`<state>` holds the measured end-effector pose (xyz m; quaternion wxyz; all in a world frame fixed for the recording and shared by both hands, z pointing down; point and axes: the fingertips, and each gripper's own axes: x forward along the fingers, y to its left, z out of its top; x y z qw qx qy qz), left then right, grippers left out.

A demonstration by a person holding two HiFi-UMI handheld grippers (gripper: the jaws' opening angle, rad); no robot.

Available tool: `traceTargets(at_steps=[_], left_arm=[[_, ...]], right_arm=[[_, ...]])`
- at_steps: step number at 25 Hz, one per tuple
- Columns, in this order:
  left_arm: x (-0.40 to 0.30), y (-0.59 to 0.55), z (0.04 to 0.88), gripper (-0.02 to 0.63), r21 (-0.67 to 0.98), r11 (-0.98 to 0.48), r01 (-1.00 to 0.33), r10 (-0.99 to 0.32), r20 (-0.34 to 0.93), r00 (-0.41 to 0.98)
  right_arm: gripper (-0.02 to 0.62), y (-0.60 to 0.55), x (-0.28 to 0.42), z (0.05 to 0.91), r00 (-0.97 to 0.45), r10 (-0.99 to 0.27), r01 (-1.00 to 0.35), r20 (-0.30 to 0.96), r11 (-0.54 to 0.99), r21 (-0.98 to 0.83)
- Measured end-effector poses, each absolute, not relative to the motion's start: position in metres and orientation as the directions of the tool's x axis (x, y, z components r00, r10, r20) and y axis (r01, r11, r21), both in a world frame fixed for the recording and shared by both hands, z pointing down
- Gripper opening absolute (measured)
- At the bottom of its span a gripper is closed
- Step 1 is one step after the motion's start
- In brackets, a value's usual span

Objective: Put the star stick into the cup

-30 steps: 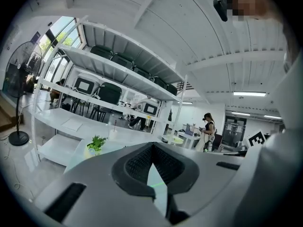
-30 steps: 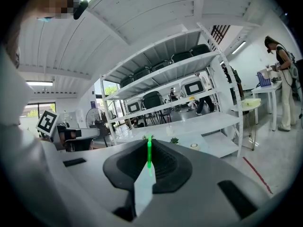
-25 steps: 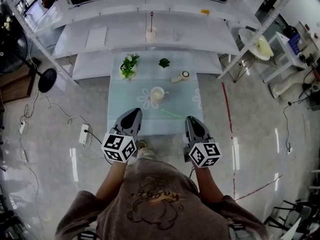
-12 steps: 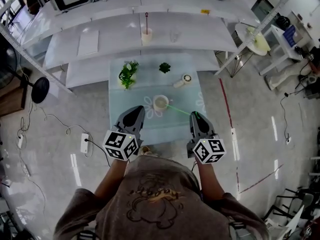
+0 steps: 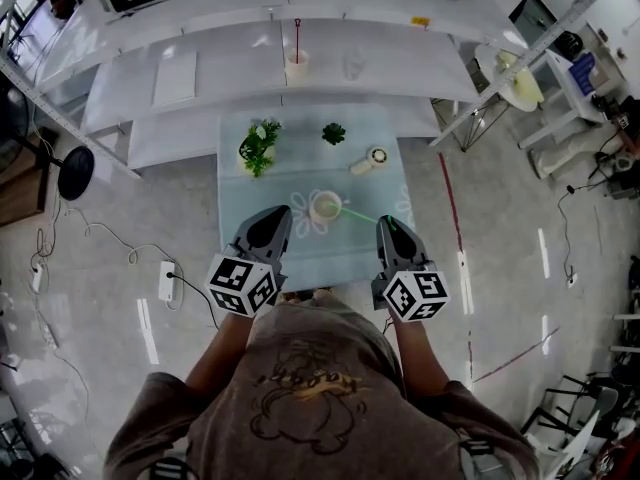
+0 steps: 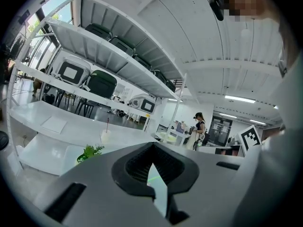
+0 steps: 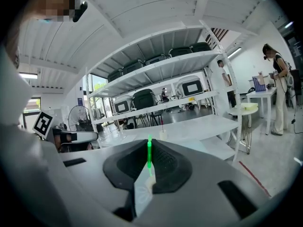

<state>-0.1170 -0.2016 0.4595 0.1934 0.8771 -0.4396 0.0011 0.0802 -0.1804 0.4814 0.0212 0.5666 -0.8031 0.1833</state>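
A white cup [image 5: 325,206] stands on a flower print in the middle of the small glass table [image 5: 240,258]. My right gripper [image 5: 388,224] is shut on one end of the thin green star stick [image 5: 362,216], which reaches left with its far tip close beside the cup's right rim. In the right gripper view the green stick [image 7: 149,156] rises straight out from between the closed jaws. My left gripper [image 5: 272,216] hovers shut over the table's near left part, left of the cup and holding nothing. The star end is too small to make out.
Two small green plants [image 5: 258,143] [image 5: 333,133] and a round white object [image 5: 372,158] sit on the table's far half. Behind it, a white shelf [image 5: 200,118] carries another cup with a red stick [image 5: 296,63], a glass [image 5: 355,68] and a sheet. A fan [image 5: 75,173] stands left.
The green stick lay on the table a second ago. My right gripper closed on its near end and now holds it pointing at the cup. The left gripper barely shifted.
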Motion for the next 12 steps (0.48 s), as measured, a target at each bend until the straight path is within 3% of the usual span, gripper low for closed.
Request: traceTargets(at_steps=[12], left_arm=[[-0.114, -0.222, 0.471, 0.021, 0.346, -0.507, -0.79, -0.781, 0.205, 0.59]], right_arm=[[0.023, -0.219, 0.077, 0.531, -0.4, -0.859, -0.905, 0.318, 0.318, -0.282]])
